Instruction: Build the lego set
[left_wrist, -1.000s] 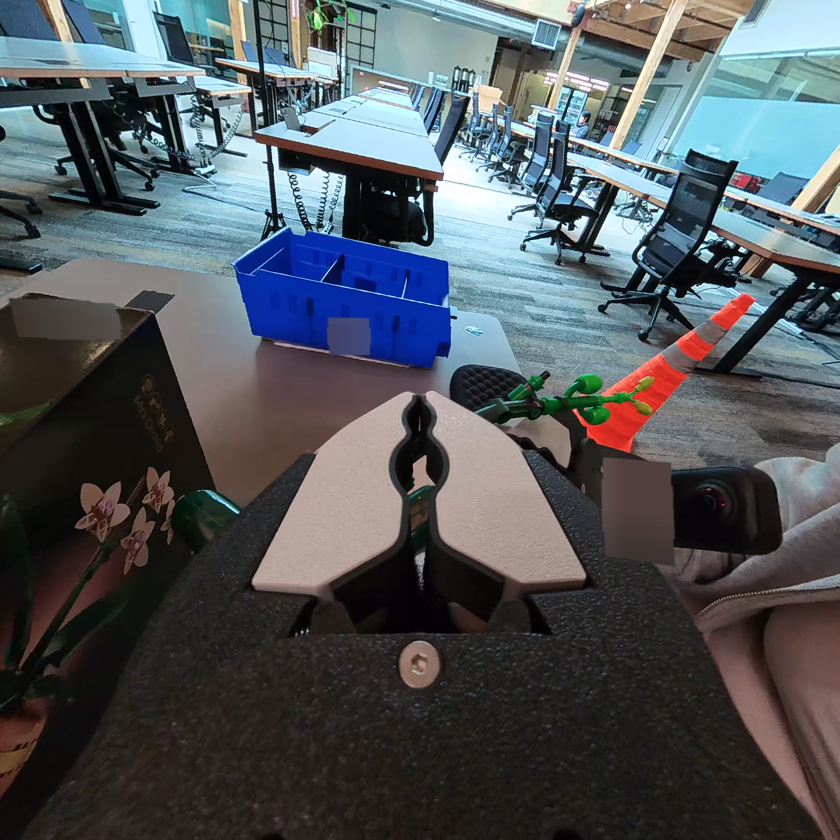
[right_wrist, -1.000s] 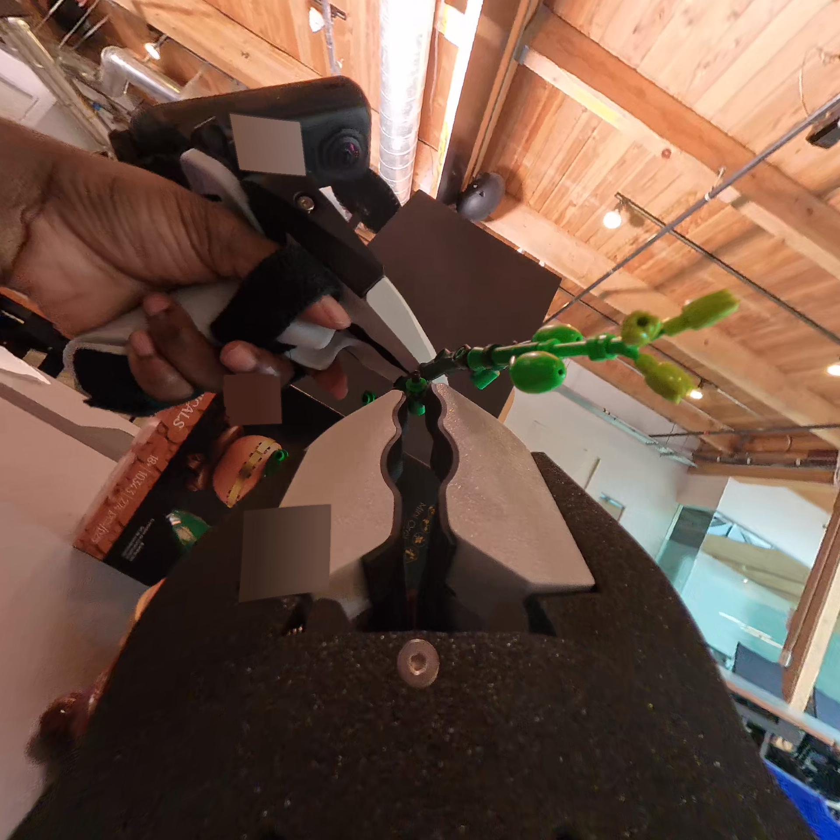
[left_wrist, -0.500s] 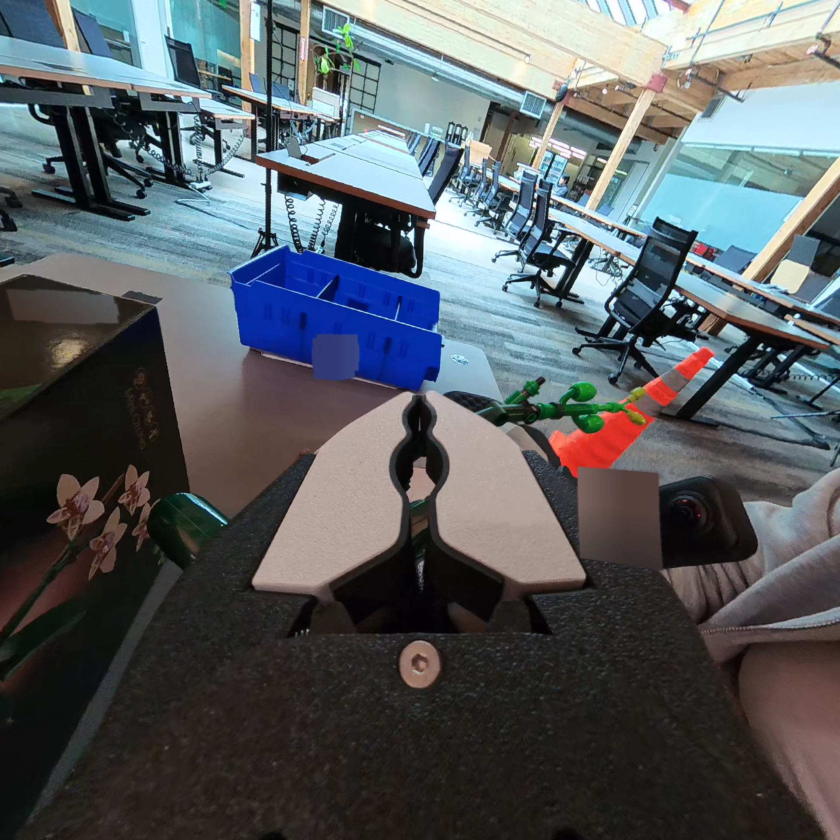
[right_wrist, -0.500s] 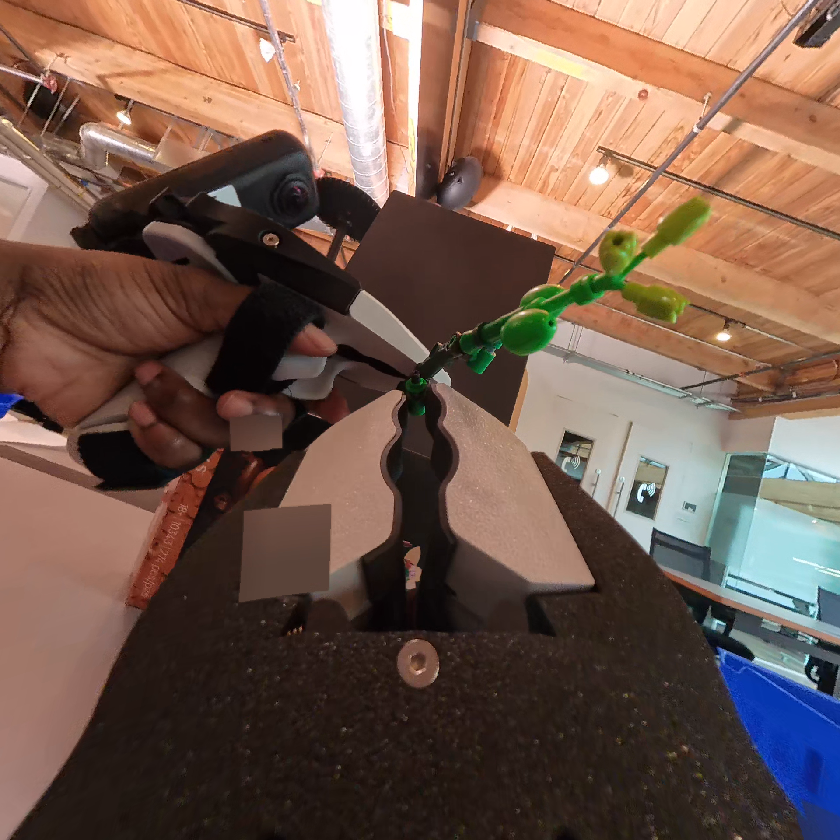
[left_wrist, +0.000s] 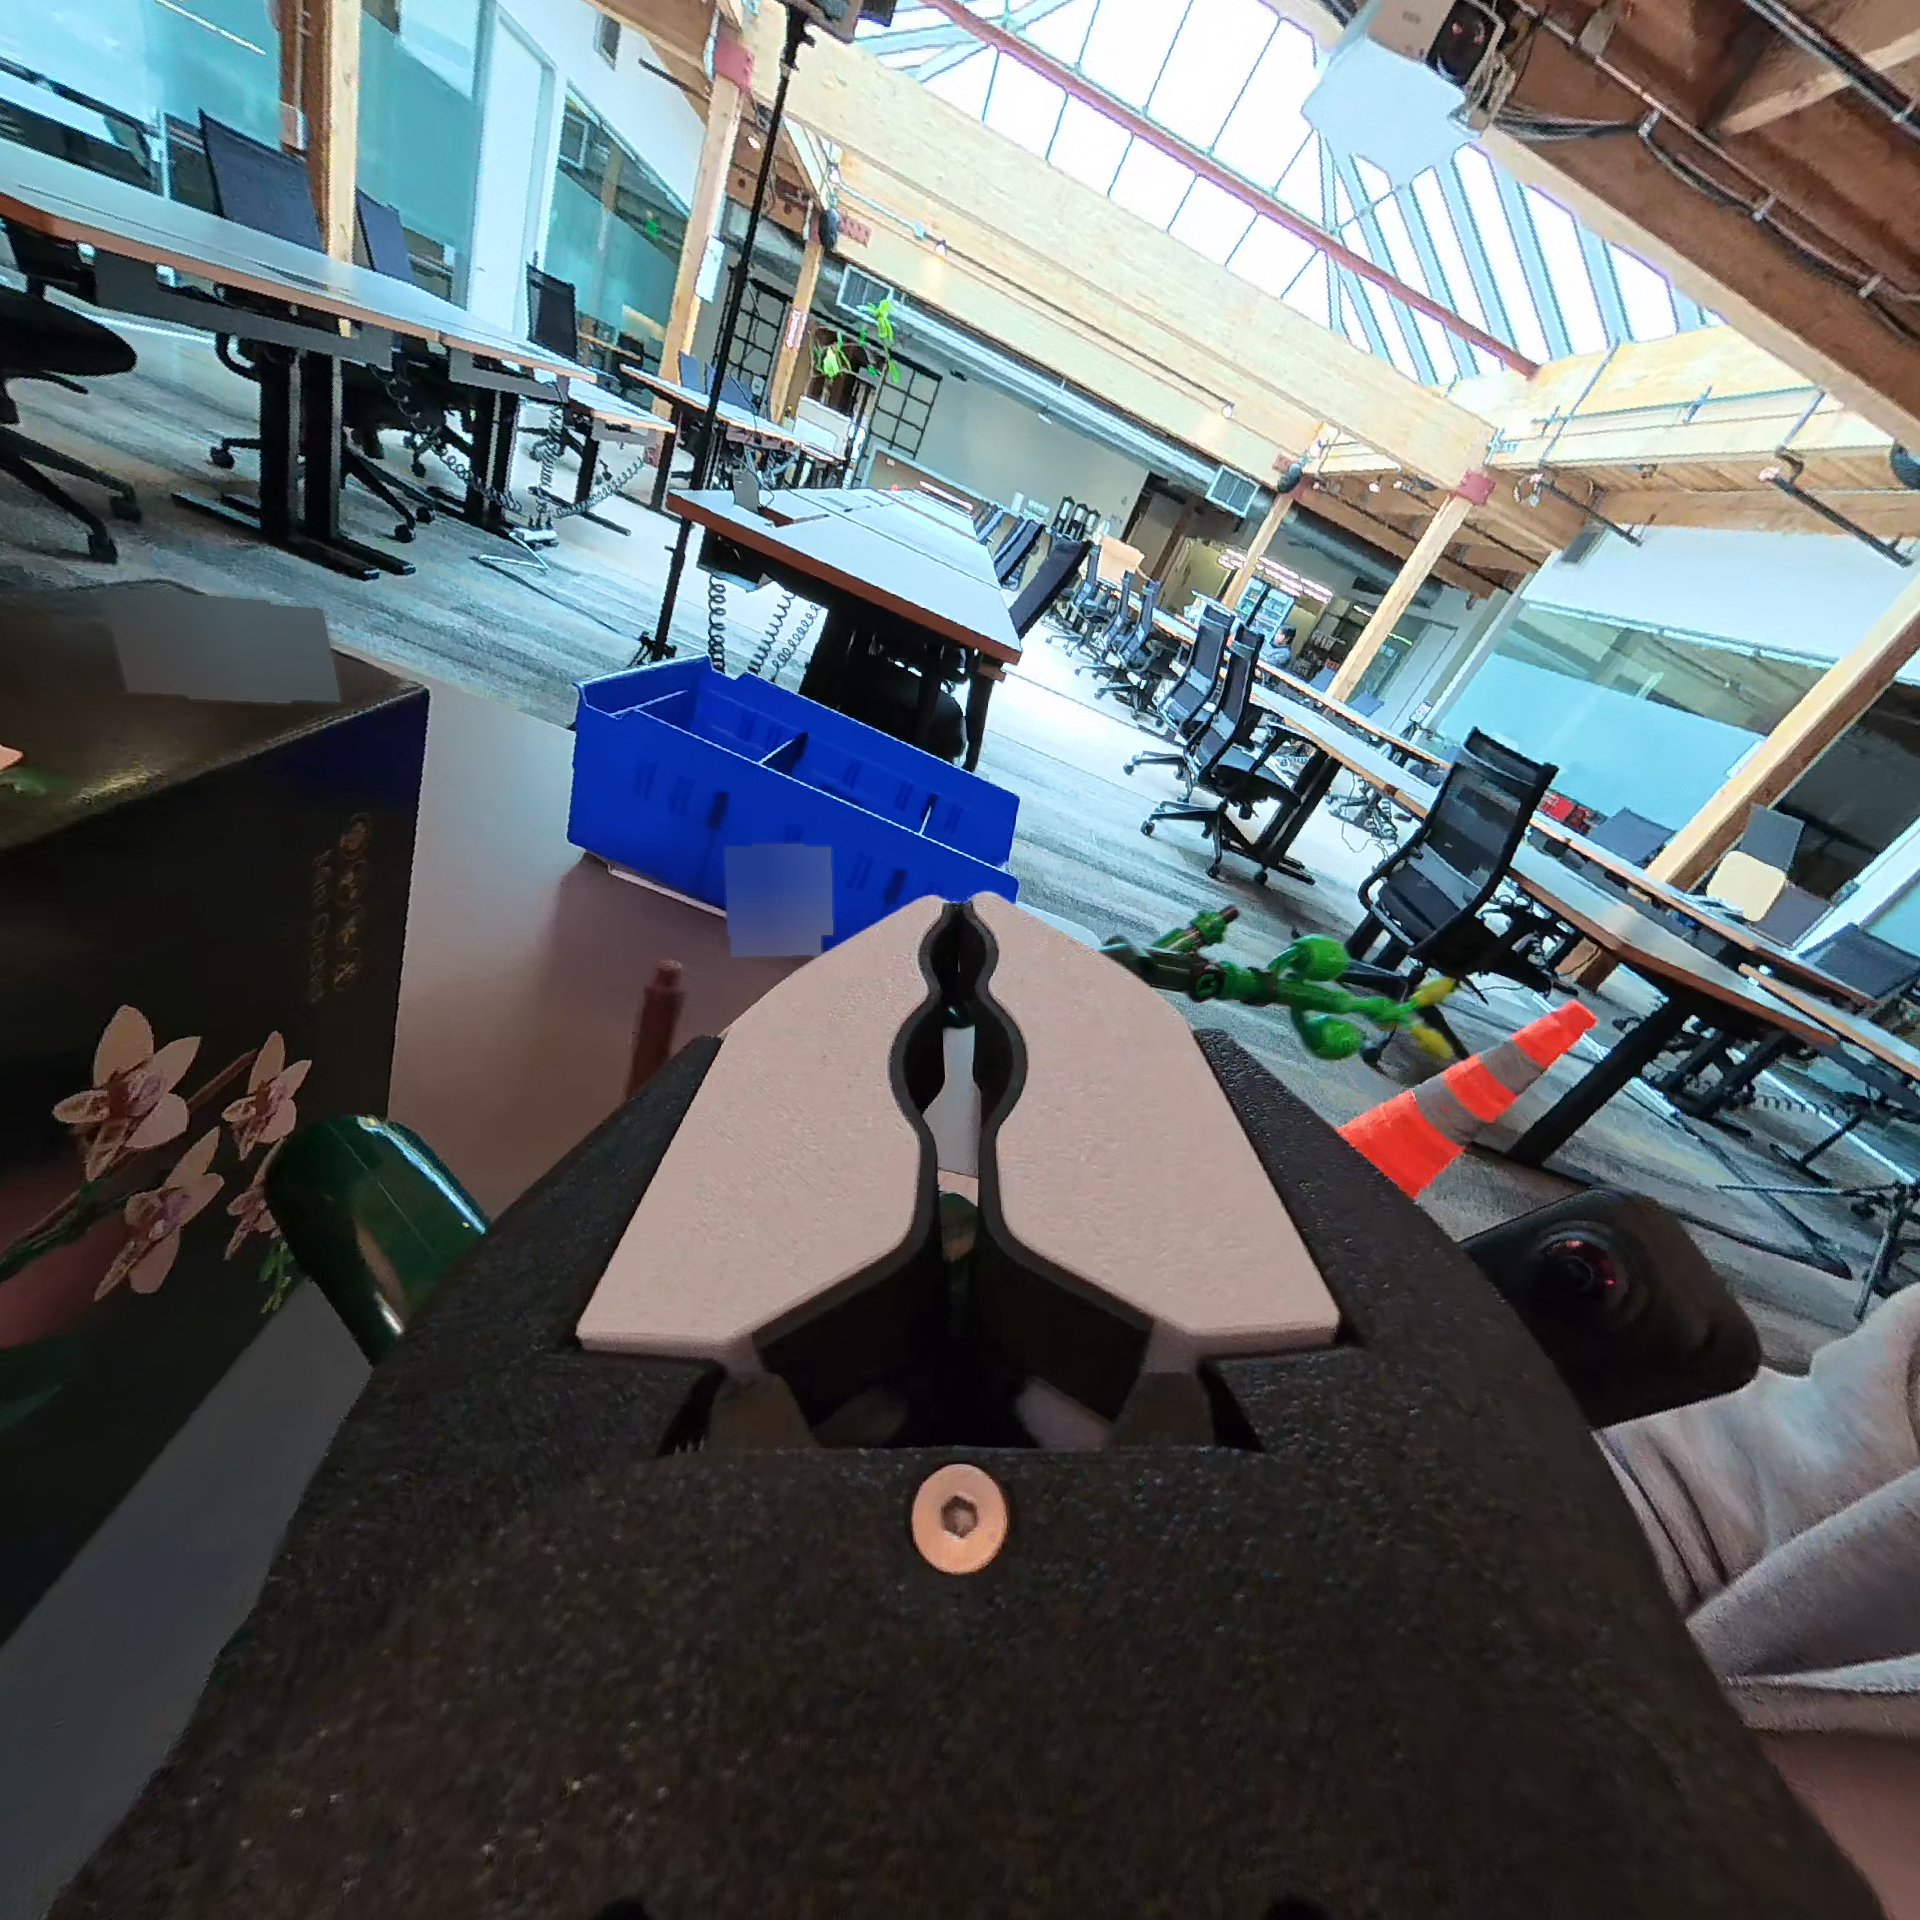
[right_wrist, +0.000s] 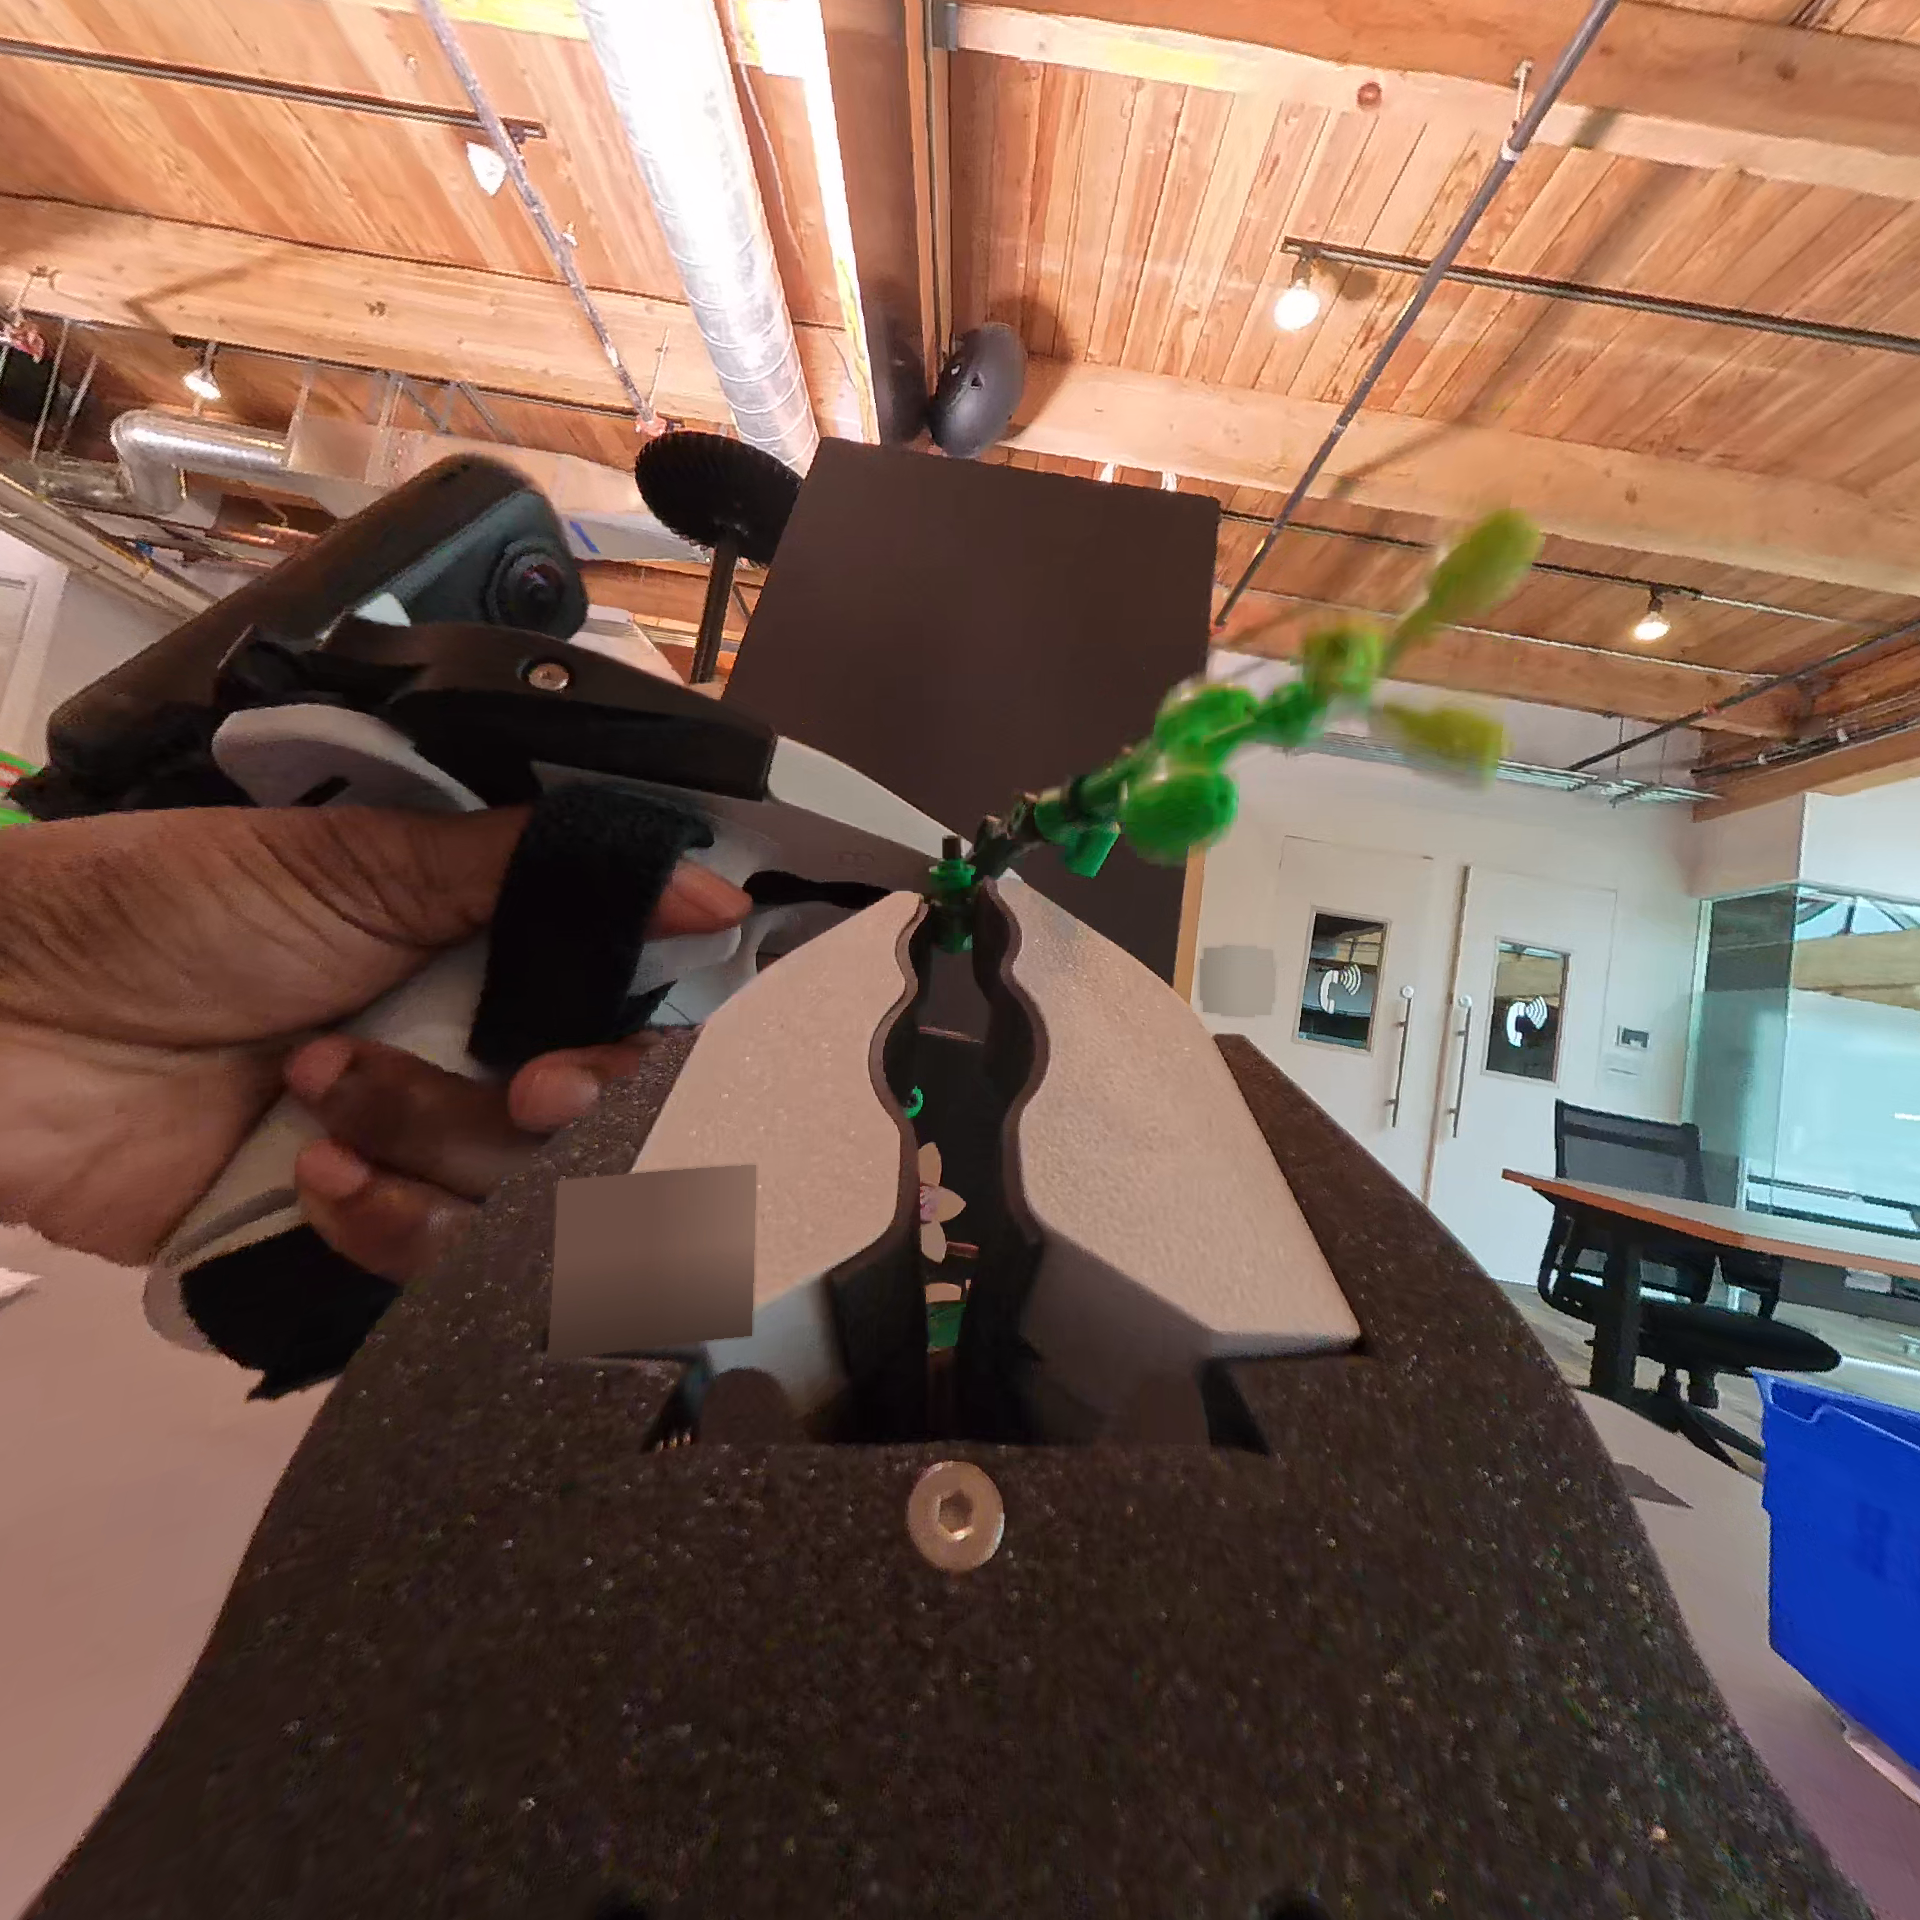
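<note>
Open-plan office surroundings were noted: timber ceiling, rows of desks, and a smooth brown table (left_wrist: 499, 935) as the work surface.

The right gripper (right_wrist: 958, 906) had its jaws clamped on the base of a green lego stem (right_wrist: 1184, 790). The stem's long axis ran from the fingertips up and to the right, its bud-bearing tip pointing toward the ceiling; the tip was blurred. The piece was slender, jointed plastic with rounded bright-green and yellow-green buds.

The left gripper (left_wrist: 956, 920) showed pale, wavy-edged fingers (left_wrist: 790, 1122) met at the tips; whether anything was held between them could not be told.

The left wrist view alone showed the dark set box (left_wrist: 187, 935) printed with orchids, a ribbed blue divided bin (left_wrist: 665, 800) and an orange cone (left_wrist: 1475, 1101), and presented the stem near level, tip rightward. The right wrist view alone showed a hand (right_wrist: 208, 987) gripping the left gripper's handle.
</note>
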